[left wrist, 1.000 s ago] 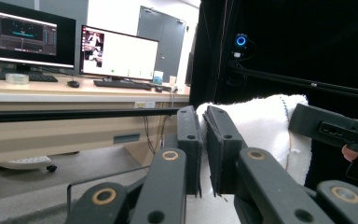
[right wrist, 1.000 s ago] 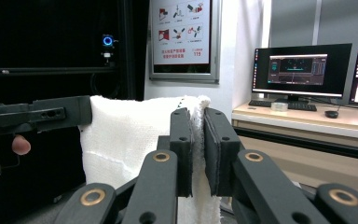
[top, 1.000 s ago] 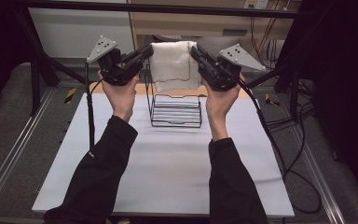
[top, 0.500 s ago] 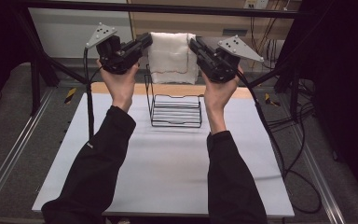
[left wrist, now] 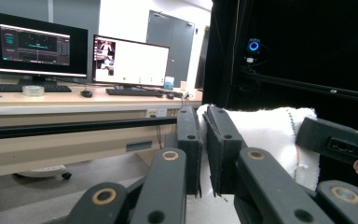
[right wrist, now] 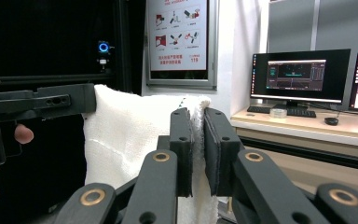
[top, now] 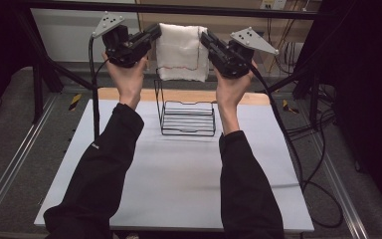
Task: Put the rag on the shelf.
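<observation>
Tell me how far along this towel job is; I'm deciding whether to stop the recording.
Done: both grips are made. The left hand-held gripper and right hand-held gripper are shut on the top corners of the white towel, which hangs spread between them. In hand: it is held up above the black wire rack. Left: probably lowering it over the rack.

Beyond the jaws, a wooden desk [left wrist: 74, 100] carries lit monitors [left wrist: 130, 60] and keyboards [left wrist: 25, 87]. A poster [right wrist: 179, 32] hangs on the white wall [right wrist: 244, 51]. Grey floor [top: 10, 129] surrounds the counter [top: 179, 179].

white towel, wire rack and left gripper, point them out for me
white towel [top: 181, 52], high view, middle of the cloth
wire rack [top: 188, 121], high view, its ribbed base
left gripper [top: 154, 34], high view, jaw tips at the towel's edge
</observation>
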### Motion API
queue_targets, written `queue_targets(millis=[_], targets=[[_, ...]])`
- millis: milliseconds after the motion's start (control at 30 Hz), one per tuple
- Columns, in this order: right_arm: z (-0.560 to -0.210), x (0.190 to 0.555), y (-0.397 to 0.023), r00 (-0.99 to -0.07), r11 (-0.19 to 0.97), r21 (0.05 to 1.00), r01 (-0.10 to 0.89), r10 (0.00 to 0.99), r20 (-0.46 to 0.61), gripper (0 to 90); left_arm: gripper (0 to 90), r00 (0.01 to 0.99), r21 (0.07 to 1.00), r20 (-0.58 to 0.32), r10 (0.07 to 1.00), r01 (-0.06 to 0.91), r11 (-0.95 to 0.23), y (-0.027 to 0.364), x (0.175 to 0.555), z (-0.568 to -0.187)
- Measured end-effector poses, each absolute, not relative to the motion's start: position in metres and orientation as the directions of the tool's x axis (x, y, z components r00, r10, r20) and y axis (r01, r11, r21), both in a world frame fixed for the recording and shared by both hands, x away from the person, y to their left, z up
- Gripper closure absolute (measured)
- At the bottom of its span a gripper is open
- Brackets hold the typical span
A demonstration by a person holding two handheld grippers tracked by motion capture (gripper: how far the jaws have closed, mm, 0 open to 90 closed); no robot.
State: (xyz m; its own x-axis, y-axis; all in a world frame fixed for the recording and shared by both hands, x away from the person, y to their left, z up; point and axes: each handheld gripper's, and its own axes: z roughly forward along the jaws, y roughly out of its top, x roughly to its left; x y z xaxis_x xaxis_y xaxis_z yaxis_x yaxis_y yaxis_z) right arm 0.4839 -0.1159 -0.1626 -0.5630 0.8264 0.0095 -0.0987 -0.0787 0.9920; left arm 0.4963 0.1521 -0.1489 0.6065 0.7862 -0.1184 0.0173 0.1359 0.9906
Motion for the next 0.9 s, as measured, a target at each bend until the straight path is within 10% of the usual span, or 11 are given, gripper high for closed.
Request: queue_targets(millis=[900], targets=[[-0.179,0.524,-0.115,-0.536,-0.019,0.999,-0.036,0.844,-0.003,82.4,83.7,0.579,0.994,-0.113,0.807,0.07,0.089,0.147,0.537,-0.169]])
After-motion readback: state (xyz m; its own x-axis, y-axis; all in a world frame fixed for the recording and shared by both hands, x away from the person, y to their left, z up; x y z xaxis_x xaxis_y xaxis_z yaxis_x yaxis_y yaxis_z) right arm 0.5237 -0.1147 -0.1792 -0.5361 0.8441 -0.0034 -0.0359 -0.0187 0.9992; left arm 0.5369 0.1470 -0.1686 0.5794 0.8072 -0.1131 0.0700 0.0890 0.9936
